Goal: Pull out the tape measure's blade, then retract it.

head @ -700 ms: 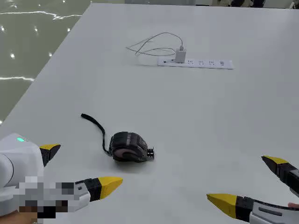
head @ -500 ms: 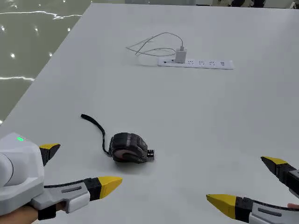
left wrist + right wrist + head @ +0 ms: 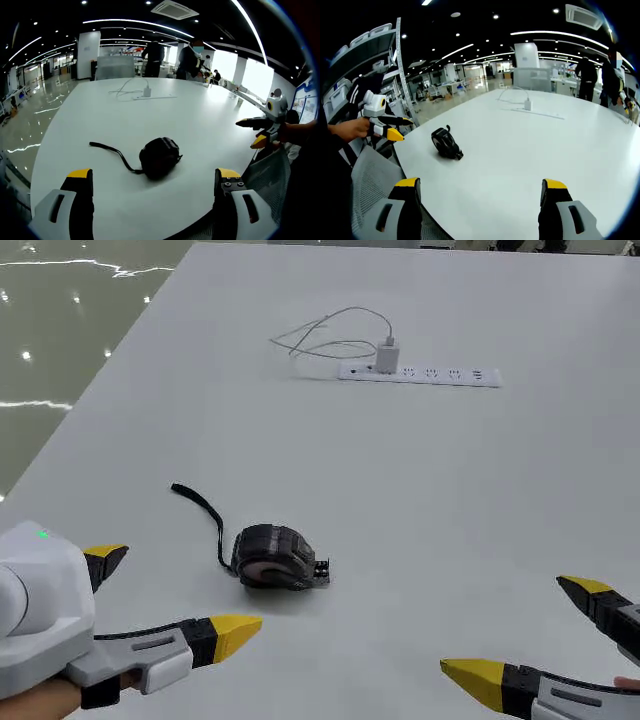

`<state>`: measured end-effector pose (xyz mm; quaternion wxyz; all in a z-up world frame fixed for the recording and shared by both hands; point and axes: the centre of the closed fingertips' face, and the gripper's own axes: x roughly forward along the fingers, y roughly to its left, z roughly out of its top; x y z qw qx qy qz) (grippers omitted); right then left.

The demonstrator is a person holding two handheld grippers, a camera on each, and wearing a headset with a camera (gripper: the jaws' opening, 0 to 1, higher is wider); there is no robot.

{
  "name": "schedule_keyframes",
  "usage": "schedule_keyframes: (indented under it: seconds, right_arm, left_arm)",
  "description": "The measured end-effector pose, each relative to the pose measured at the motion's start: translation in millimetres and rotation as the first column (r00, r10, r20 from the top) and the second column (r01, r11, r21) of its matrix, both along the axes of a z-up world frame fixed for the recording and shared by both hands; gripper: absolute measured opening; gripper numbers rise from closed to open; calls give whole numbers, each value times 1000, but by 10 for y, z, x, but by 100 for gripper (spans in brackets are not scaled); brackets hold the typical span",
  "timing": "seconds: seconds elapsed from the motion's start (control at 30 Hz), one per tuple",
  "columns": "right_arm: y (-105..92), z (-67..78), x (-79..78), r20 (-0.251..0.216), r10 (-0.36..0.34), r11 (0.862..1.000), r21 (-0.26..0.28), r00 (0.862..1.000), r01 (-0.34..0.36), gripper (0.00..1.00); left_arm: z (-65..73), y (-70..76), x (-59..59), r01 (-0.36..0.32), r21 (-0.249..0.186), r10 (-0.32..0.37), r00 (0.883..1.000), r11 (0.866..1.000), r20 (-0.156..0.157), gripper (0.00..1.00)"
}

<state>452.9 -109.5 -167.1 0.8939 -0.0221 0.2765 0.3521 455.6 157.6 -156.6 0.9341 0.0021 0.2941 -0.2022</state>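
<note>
Head view: left gripper [image 3: 180, 590] and right gripper [image 3: 507, 625], jaws wide, flank the tape measure [image 3: 272, 557]; markings unreadable.

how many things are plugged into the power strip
1: a white charger near the left end of the power strip in the head view; the other sockets look empty.

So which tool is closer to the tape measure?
Left. The left tool is just short of the tape measure; the right tool is well off to its right.
</note>
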Motion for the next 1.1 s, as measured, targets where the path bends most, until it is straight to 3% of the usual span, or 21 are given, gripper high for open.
schedule_keyframes:
  seconds: [0.83,1.1]
  right_arm:
    - [16,22,-12,4,15,1000,-7,1000,-14,98]
    - [21,14,-31,1,21,1000,-12,1000,-21,98]
  left_arm:
    - [-43,-33,-17,6,10,-6,1000,1000,-6,99]
    - [-45,-72,60,54,25,-54,998,998,8,99]
